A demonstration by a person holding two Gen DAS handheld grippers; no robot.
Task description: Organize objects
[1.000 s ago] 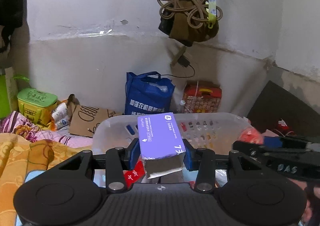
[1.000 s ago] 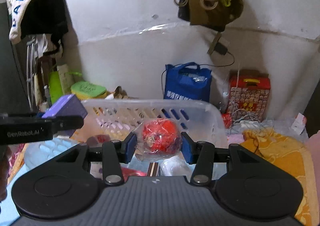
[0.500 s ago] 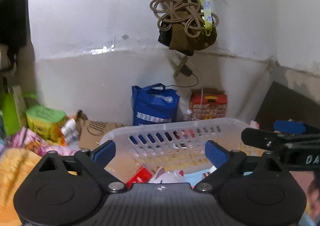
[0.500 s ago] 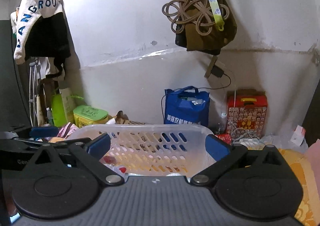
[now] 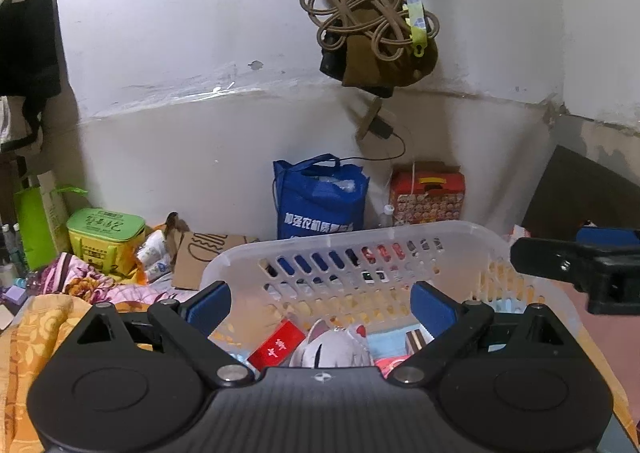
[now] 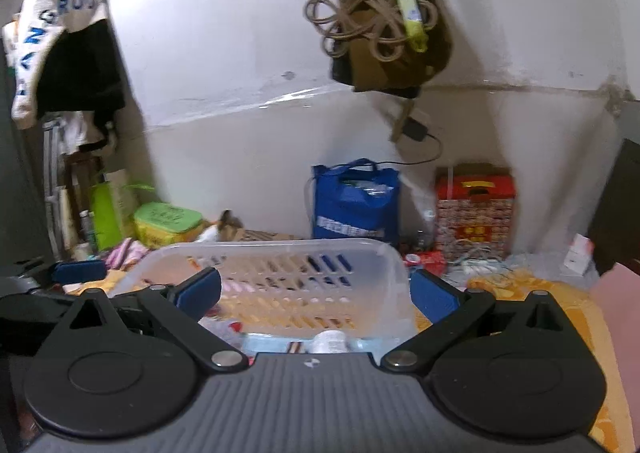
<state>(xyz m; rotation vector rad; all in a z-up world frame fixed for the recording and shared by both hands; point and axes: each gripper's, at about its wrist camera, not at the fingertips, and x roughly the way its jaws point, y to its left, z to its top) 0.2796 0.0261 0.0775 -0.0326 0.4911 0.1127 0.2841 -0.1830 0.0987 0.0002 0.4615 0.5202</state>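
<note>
Both of my grippers hang spread wide over the translucent laundry basket (image 5: 360,249), with nothing between the blue pads. Seen from its own camera, my left gripper (image 5: 322,303) fills the lower half of the frame, its jaws having just swung apart, and the gap between them looks straight down into the basket. My right gripper (image 6: 316,293) has likewise just let go, its pads standing empty either side of the basket's far wall.

Inside the basket, low in the centre of the left view, lie a red packet with white characters (image 5: 276,347) and, just beside it to the right, a white cat-faced pouch (image 5: 332,345). The right view shows a small white cap (image 6: 329,340) at the basket's bottom, partly hidden by my gripper body.

Behind the basket, against the white wall, stand a blue tote bag (image 5: 320,199) and, to its right, a red gift box (image 5: 428,193). At the left edge sits a green tin (image 5: 105,231). A coil of brown cord (image 5: 368,21) hangs at the top centre.
</note>
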